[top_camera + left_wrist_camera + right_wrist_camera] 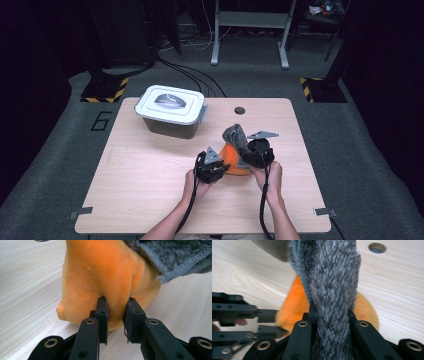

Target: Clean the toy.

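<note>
Currently both tools are engaged on 2 cloths near the table's middle, a little toward 3 o'clock.

Left gripper: jaws nearly together, pinching a fold of the orange cloth; the left gripper view has the fabric bulging between the pads. That cloth lies bunched on the table, not lifted.

Right gripper: jaws clamped on the grey cloth, whose fuzzy pile stands up out of the grip in a thick twisted band. In the high view the grey cloth rises toward 12 o'clock above the orange one and overlaps its far edge.

Progress, as a judgement: both grasps are secured, but the 2 cloths are still in contact and neither is spread, folded or put away. Pulling them apart looks like the step in hand; most of the work remains.

Farther out, at 11 o'clock: a white lidded bin, lid on, so it would need opening before anything goes in. At 12 o'clock: a round hole in the tabletop. Nothing lies between the cloths and the bin.
</note>
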Available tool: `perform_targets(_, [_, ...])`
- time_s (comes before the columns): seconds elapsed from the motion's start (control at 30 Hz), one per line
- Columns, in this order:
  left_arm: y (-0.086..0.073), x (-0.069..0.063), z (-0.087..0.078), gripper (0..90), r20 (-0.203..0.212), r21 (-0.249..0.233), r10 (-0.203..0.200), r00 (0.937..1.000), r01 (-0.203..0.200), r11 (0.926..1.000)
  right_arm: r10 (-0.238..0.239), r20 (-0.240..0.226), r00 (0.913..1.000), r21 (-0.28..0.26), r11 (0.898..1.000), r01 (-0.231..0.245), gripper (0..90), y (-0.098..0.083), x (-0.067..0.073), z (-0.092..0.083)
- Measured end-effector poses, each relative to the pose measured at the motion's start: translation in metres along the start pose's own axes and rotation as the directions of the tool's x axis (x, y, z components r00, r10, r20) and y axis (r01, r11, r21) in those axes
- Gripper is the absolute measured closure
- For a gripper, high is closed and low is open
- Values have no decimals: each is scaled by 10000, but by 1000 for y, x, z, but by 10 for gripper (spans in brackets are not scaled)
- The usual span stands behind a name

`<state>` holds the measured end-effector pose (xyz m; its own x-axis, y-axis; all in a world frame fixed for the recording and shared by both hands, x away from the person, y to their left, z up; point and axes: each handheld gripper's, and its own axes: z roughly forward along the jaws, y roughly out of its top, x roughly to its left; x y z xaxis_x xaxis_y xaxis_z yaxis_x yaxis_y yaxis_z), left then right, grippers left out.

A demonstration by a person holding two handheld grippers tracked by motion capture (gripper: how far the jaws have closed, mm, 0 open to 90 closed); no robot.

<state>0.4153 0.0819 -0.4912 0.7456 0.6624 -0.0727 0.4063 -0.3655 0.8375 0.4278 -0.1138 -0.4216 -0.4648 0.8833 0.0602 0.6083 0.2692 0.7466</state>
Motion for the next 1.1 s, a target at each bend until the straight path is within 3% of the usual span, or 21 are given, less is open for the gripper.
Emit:
perform_targets(0.3, [0, -2, 1, 748, -23, -50, 6, 10000, -6, 10000, 626, 195, 9978, -33, 9980, -626, 761, -9, -22, -5])
perform_targets(0.43, [0, 0, 1, 749, 4, -32, -38, 10000, 38, 10000, 875, 647, 9941, 34, 9961, -879, 761, -14, -32, -5])
perform_targets(0.5, [0, -1, 1, 748, -11, -33, -30, 10000, 30, 10000, 1098, 364, 9933, 50, 9939, -1101, 761, -18, -39, -4])
perform_targets(0.7, [-1, 1, 1, 749, -1, -48, -103, 9999, 103, 9999, 1480, 675, 9867, 282, 9883, -1502, 761, -26, -51, 0])
perform_targets(0.8, [-1, 0, 1, 749, -2, -40, -92, 10000, 92, 9999, 1723, 739, 9823, 468, 9833, -1760, 761, -33, -60, 6])
perform_targets(0.87, [-1, 1, 1, 749, 2, -55, -109, 9999, 109, 9999, 2144, 570, 9751, 592, 9742, -2177, 761, -38, -67, 11])
perform_targets(0.97, [-1, 1, 1, 749, 48, 0, -119, 9999, 119, 9999, 2265, 648, 9719, 759, 9700, -2311, 760, -43, -72, 17])
perform_targets(1.1, [-1, 1, 1, 749, 37, -1, -138, 9999, 138, 9999, 2738, 739, 9589, 1341, 9501, -2816, 759, -52, -76, 29])
